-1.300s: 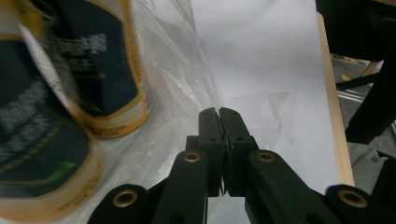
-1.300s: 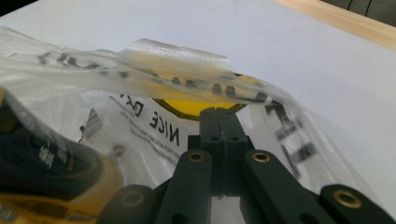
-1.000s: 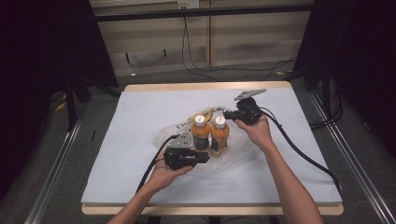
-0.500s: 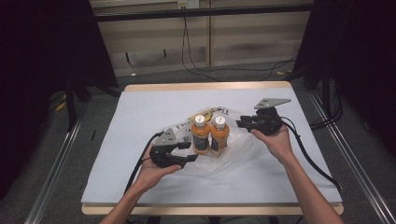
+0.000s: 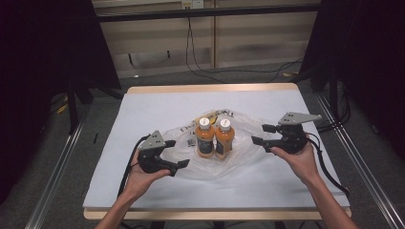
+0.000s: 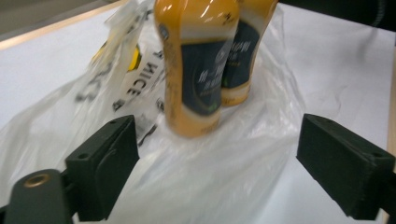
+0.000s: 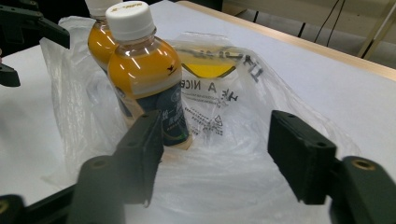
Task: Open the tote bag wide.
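Note:
Two orange drink bottles with white caps and dark labels stand upright side by side on a clear printed plastic bag spread flat on the white table. In the left gripper view the bottles rise just beyond the open jaws, with bag film between them. My left gripper sits open to the left of the bottles, holding nothing. My right gripper is open to their right, also holding nothing. In the right gripper view the nearer bottle stands by the left jaw, over the bag.
The white table surface has a wooden rim at the far side. Cables trail from both grippers toward the near edge. Dark floor and metal rails flank the table.
Both grippers have drawn apart from the bottles, the left moving left and back, the right moving right. The bag now lies spread flat around the standing bottles.

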Demonstrator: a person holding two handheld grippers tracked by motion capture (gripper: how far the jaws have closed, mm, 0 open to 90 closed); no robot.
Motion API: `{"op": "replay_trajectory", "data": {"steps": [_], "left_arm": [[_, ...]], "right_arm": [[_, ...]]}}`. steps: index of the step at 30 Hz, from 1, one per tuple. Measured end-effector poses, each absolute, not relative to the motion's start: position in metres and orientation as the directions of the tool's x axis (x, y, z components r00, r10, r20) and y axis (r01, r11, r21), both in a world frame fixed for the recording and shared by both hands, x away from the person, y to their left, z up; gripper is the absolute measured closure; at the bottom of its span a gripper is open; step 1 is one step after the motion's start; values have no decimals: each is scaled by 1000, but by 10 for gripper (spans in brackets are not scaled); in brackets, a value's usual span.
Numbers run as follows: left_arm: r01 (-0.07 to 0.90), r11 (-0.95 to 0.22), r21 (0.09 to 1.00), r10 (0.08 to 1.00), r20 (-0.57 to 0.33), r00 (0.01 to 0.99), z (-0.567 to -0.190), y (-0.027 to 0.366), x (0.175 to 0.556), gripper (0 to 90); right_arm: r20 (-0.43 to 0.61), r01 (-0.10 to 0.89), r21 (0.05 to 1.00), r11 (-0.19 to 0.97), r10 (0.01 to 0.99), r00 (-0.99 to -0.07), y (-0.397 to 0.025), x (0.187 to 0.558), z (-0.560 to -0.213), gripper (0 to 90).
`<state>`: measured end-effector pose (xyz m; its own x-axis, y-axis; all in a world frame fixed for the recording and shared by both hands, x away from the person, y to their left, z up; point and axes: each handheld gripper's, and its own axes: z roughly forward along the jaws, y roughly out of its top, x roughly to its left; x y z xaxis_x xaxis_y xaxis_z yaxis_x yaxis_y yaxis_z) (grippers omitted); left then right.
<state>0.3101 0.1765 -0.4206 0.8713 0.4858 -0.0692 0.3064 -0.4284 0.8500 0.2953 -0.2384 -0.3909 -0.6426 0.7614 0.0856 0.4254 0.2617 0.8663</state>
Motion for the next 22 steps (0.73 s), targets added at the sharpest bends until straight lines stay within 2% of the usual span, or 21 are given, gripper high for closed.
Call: {"op": "replay_trajectory", "data": {"steps": [1, 7, 15, 22], "left_arm": [[318, -425, 847, 515, -62, 855, -420, 181, 303, 111], [283, -417, 864, 530, -21, 847, -415, 205, 280, 91], [334, -374, 865, 618, -36, 785, -428, 238, 269, 78], [386, -342, 857, 680, -58, 731, -444, 263, 260, 72]], "right_arm": [[90, 427, 869, 252, 766, -637, -240, 291, -391, 307], [102, 427, 877, 222, 781, -616, -247, 261, -396, 183], [106, 444, 876, 187, 824, -556, -267, 233, -411, 130], [167, 484, 870, 99, 864, -476, -290, 211, -429, 99]]}}
